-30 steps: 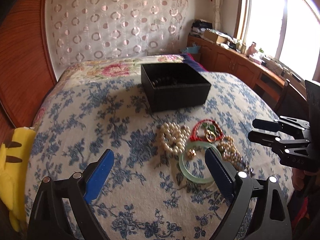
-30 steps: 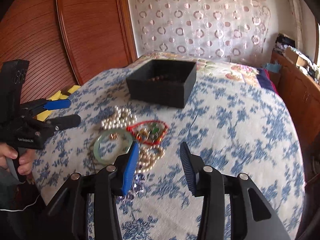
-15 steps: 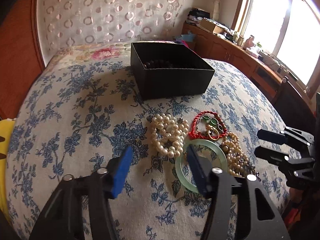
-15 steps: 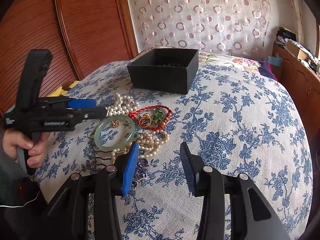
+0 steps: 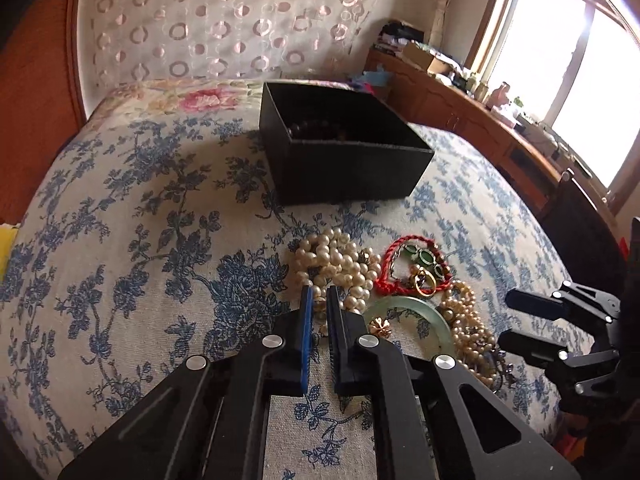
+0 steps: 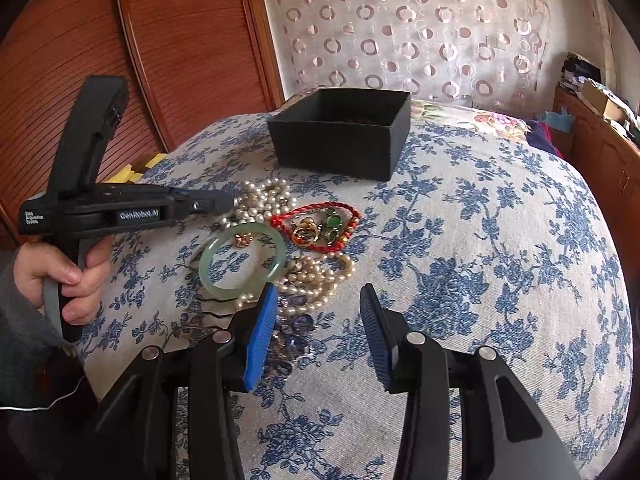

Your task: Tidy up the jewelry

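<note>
A pile of jewelry lies on the floral bedspread: a white pearl necklace (image 5: 336,264), a red cord bracelet (image 5: 404,264) with green stones and a gold ring, a pale green jade bangle (image 5: 420,316) and a beige pearl strand (image 5: 468,320). My left gripper (image 5: 318,300) is shut on the near edge of the white pearl necklace (image 6: 264,200). It also shows in the right wrist view (image 6: 224,202). My right gripper (image 6: 316,308) is open and empty, just in front of the beige pearls (image 6: 316,276). A black open box (image 5: 340,148) holding dark beads stands behind the pile.
A wooden headboard (image 6: 120,60) stands to the left, a patterned curtain (image 5: 224,28) behind the bed. A wooden sideboard (image 5: 480,128) with clutter runs under the window at right. A yellow object (image 6: 136,168) lies at the bed's left edge.
My left gripper moved forward to the white pearl necklace and closed its jaws on it. My right gripper stayed open and hardly moved.
</note>
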